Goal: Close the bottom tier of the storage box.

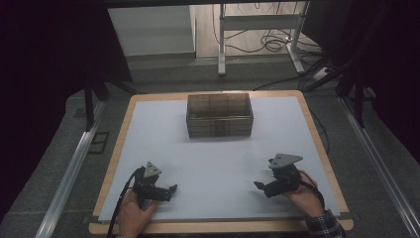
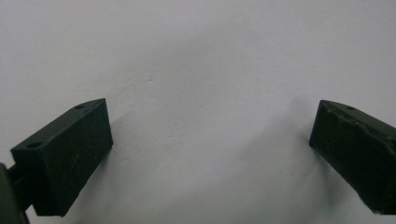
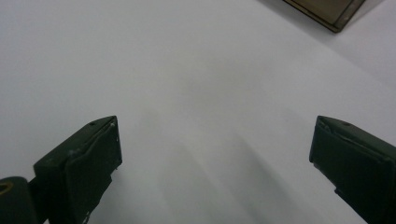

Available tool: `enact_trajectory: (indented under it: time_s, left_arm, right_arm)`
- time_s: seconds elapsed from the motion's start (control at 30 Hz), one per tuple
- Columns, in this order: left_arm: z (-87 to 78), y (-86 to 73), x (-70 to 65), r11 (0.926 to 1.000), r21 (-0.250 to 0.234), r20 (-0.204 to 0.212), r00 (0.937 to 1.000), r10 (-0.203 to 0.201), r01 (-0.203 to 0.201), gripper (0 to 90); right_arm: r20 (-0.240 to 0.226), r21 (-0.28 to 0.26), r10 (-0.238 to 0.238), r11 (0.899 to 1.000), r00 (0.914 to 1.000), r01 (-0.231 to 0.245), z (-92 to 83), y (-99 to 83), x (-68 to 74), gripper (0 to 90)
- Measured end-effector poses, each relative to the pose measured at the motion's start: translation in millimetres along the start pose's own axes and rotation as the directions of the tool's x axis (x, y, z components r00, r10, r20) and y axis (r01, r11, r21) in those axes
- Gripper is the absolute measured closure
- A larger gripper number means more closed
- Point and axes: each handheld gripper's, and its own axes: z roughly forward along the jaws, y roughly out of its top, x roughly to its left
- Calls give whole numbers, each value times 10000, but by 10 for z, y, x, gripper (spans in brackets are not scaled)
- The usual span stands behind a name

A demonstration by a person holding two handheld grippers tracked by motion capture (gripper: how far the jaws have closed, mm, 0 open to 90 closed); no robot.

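Tabletop (image 1: 213, 163) comes first: a wide white sheet on a wood-edged board, bare across its near half. It gives both hands room to rest and move, which seems to be why the grippers sit low near the front edge rather than crowding the middle.

Next in size is the clear box (image 1: 219, 115), a see-through container with inner dividers and what looks like a front latch, standing square near the far edge, midway between left and right. A corner of it also shows at the top right of the right gripper view (image 3: 327, 10). It is well apart from both grippers, and its central spot looks chosen so either hand could reach it equally.

The left gripper (image 1: 166, 191) rests at the near left, held from below by the person's hand, pointing right toward the middle. Its jaws stand wide apart with nothing between them, just white surface, as the left gripper view (image 2: 205, 154) shows.

The right gripper (image 1: 262, 187) rests at the near right, pointing left, mirroring the other. Its jaws are likewise spread and empty (image 3: 215, 158).

Judging from this, the box is untouched and both hands sit in a ready pose, spread in advance for a reach forward.
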Motion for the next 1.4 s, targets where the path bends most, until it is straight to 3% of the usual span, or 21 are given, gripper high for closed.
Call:
enact_trajectory:
  time_s: [0.77,1.4]
  left_arm:
    - [0,0,0,10000,2,-1,10000,1,-1,0]
    - [0,0,0,10000,-5,-3,10000,-4,4,0]
  right_arm:
    - [384,173,665,9976,9971,-672,-172,-320,-78,5]
    - [299,355,1027,9940,9943,-1037,-129,-471,-127,0]
